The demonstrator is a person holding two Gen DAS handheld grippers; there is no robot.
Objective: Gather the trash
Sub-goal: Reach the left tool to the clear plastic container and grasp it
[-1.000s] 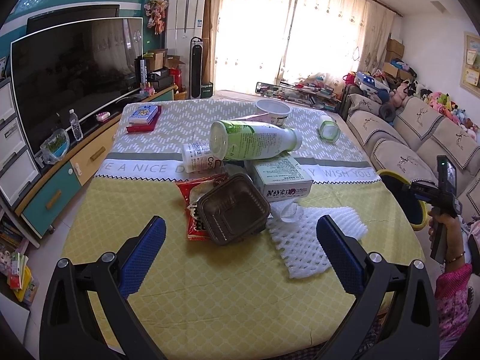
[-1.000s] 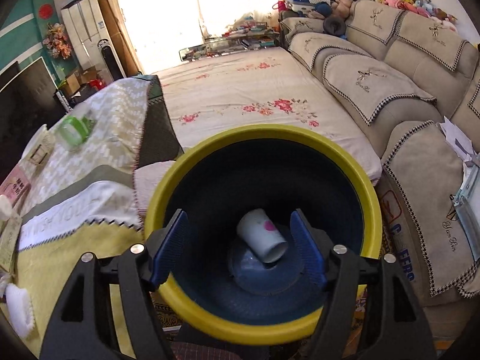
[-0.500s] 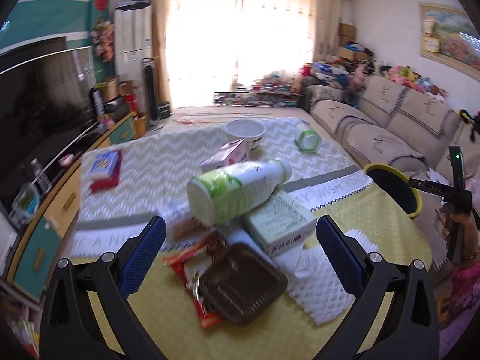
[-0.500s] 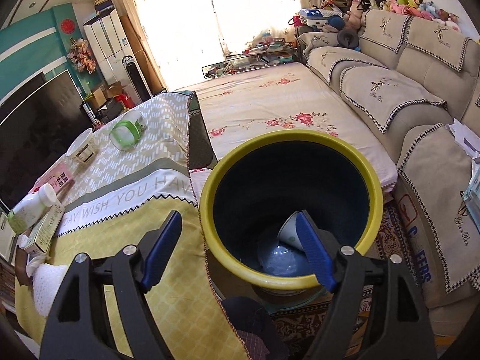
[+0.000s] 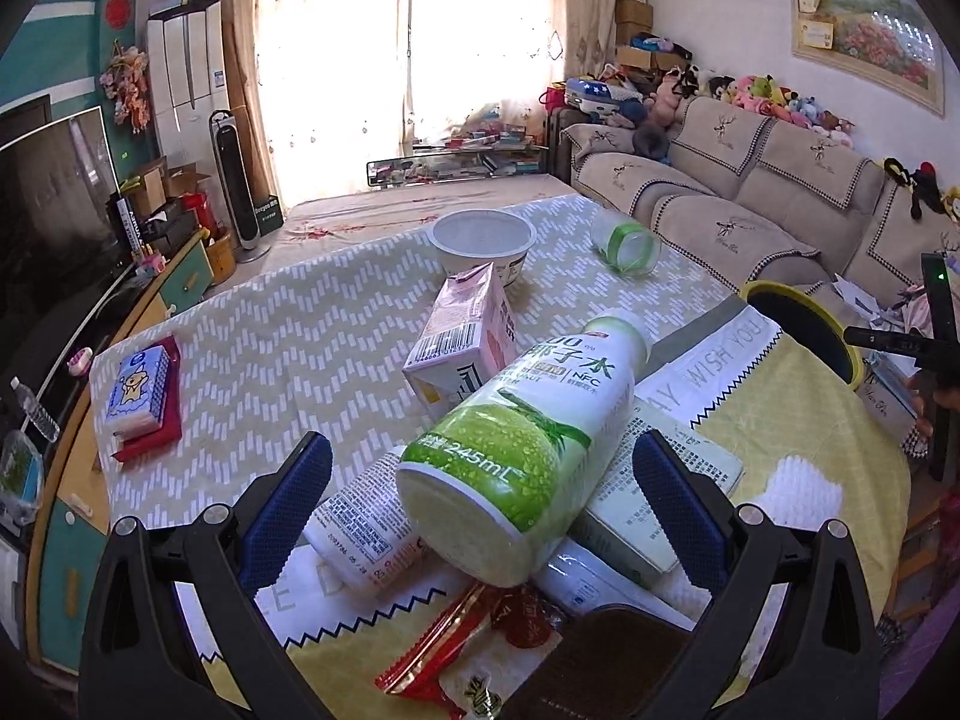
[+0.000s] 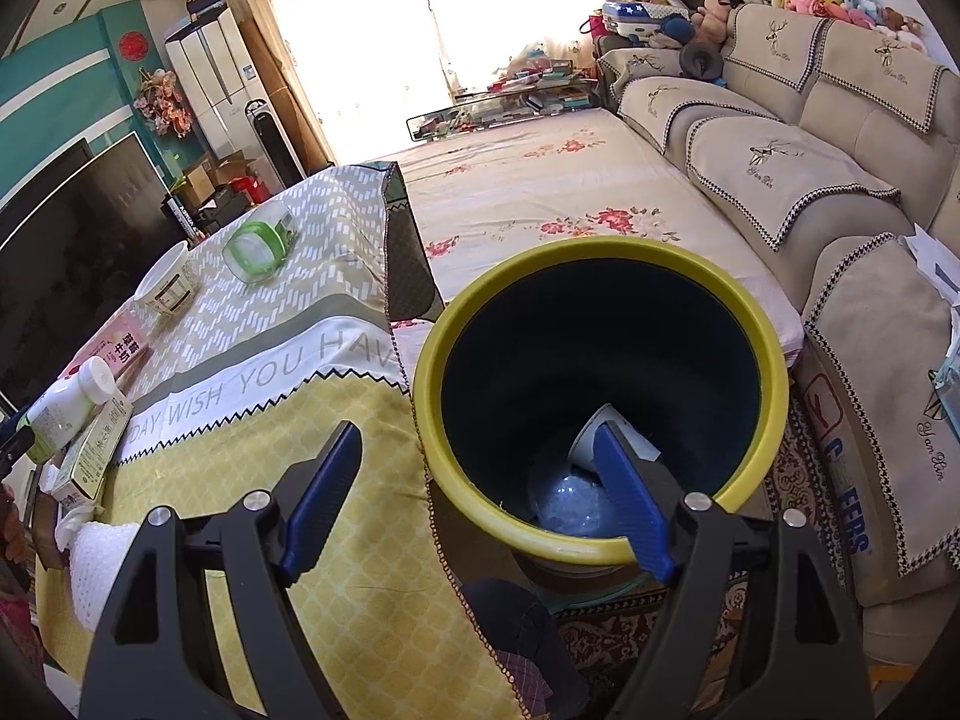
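Near the table's (image 5: 288, 330) front edge, the left gripper (image 5: 480, 498) hangs with its jaws spread wide and nothing between the blue pads touching them; the green-and-white bottle (image 5: 528, 444) lies on its side in the gap, base toward the camera, resting on a flat white box (image 5: 672, 480) and a white cylindrical container (image 5: 360, 516). A pink carton (image 5: 462, 336) leans just behind the bottle. A red snack wrapper (image 5: 456, 642) and a dark brown plastic tray (image 5: 606, 660) lie closest to the front edge, and white foam netting (image 5: 798, 492) sits toward the right edge. Farther back stand a white bowl (image 5: 483, 243) and, near the far right corner, a toppled clear jar with a green band (image 5: 624, 243). A blue packet on a red one (image 5: 141, 393) lies by the left edge.

Beside the table's right edge, the right gripper (image 6: 480, 498) is likewise wide open and empty, straddling the near rim of the yellow-rimmed bin (image 6: 600, 288). A white paper cup (image 6: 606, 438) lies at the bin's bottom, partly hidden by the right pad.
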